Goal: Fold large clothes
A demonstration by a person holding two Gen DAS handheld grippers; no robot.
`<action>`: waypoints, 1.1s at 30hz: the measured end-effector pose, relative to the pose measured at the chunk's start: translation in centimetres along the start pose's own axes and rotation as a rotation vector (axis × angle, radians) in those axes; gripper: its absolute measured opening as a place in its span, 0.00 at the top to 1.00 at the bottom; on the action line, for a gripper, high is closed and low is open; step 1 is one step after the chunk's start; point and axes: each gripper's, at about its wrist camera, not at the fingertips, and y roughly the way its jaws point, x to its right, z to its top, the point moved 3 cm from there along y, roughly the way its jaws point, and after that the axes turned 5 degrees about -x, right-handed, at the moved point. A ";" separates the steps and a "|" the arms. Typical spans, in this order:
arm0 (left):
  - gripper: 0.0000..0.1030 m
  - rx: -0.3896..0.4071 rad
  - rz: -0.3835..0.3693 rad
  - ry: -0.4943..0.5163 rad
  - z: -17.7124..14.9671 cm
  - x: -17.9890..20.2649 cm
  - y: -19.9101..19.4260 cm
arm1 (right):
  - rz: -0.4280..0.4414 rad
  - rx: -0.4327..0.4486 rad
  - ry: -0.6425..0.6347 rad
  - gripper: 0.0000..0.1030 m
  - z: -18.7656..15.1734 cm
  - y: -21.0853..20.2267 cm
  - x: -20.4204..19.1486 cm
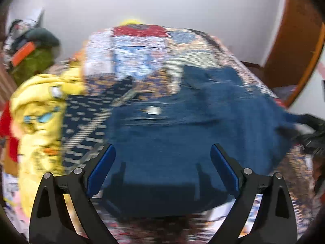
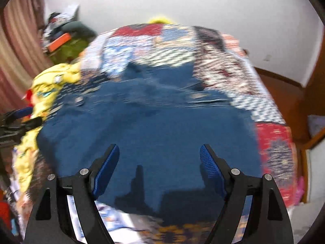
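While the yellow garment (image 1: 38, 109) lies bunched at nine o'clock, the blue garment (image 1: 182, 134) spreads at centre on the patterned bedspread (image 1: 142, 46); left gripper (image 1: 162, 152) and right gripper (image 2: 159, 152) hover above it, jaws apart, empty.

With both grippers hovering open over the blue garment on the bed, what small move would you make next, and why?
Probably lower both grippers to the near hem of the blue garment and close on it. The left gripper and right gripper both have their jaws wide apart and hold nothing, while the garment lies spread over the patterned bedspread with its near edge just below them.
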 end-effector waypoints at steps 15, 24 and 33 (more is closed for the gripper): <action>0.08 0.003 0.084 0.116 -4.5 3.2 3.1 | -0.147 -0.072 -0.016 0.24 -4.3 2.0 5.1; 0.08 -0.035 0.087 -0.105 -7.6 -3.5 1.2 | -0.215 -0.048 0.134 0.24 -6.4 -2.5 10.8; 0.08 -0.085 0.127 -0.343 -10.9 -9.9 -0.6 | -0.250 -0.017 0.172 0.24 -7.4 -5.7 12.0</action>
